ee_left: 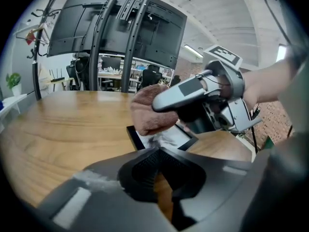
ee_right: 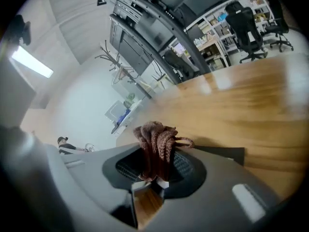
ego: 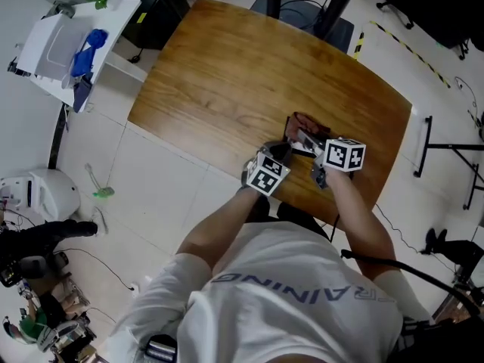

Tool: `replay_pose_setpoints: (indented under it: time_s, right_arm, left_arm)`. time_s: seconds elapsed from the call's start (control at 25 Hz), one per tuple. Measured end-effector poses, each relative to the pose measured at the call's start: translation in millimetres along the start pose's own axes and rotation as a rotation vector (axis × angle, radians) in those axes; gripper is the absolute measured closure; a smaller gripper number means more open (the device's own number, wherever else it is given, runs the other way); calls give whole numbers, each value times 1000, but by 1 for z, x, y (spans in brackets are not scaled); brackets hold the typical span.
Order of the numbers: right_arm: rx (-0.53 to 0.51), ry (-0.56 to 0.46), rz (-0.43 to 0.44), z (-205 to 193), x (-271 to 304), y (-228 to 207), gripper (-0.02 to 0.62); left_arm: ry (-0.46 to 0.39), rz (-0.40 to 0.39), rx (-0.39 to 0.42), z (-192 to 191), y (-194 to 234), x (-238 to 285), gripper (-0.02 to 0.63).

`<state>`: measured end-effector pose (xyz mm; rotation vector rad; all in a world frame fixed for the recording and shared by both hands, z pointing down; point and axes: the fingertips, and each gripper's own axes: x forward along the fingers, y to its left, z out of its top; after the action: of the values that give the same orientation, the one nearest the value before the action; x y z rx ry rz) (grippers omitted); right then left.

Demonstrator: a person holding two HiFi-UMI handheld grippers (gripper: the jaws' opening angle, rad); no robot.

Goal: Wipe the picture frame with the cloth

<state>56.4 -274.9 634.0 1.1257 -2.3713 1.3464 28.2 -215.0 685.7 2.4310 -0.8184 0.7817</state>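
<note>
Left gripper (ee_left: pixel 157 153) jaws pinched shut on near corner of picture frame (ee_left: pixel 133 134) on wooden table (ego: pixel 227 74); right gripper (ee_right: pixel 154 175) clamps brown cloth (ee_right: pixel 157 144) against glass, so wiping looks under way, unfinished.

Centre right: right gripper (ee_left: pixel 163 106) is pressing brown cloth (ee_left: pixel 146 114) onto picture frame (ee_left: pixel 170 138), which is lying on wooden table (ee_left: pixel 63 129). Bottom centre: left gripper (ee_left: pixel 155 152) is pinching the picture frame's near edge.

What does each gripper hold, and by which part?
Right gripper: the cloth, by a bunched fold between its fingers. Left gripper: seemingly the frame, by its near edge.
</note>
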Motion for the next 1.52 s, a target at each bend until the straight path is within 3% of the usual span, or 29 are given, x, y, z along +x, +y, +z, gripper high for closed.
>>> replay_pose_setpoints:
  time_s: [0.2, 0.44, 1.24, 1.52]
  right_arm:
    - [45, 100, -19, -17, 27, -3, 480]
    - [72, 129, -42, -23, 32, -14, 479]
    - [176, 9, -191, -23, -76, -90, 476]
    - [154, -10, -199, -18, -81, -84, 477]
  left_arm:
    - [24, -17, 1, -2, -1, 4, 601]
    - [10, -21, -26, -7, -3, 6, 601]
    - [-12, 4, 1, -6, 0, 1, 601]
    - [-18, 8, -16, -9, 1, 5, 601]
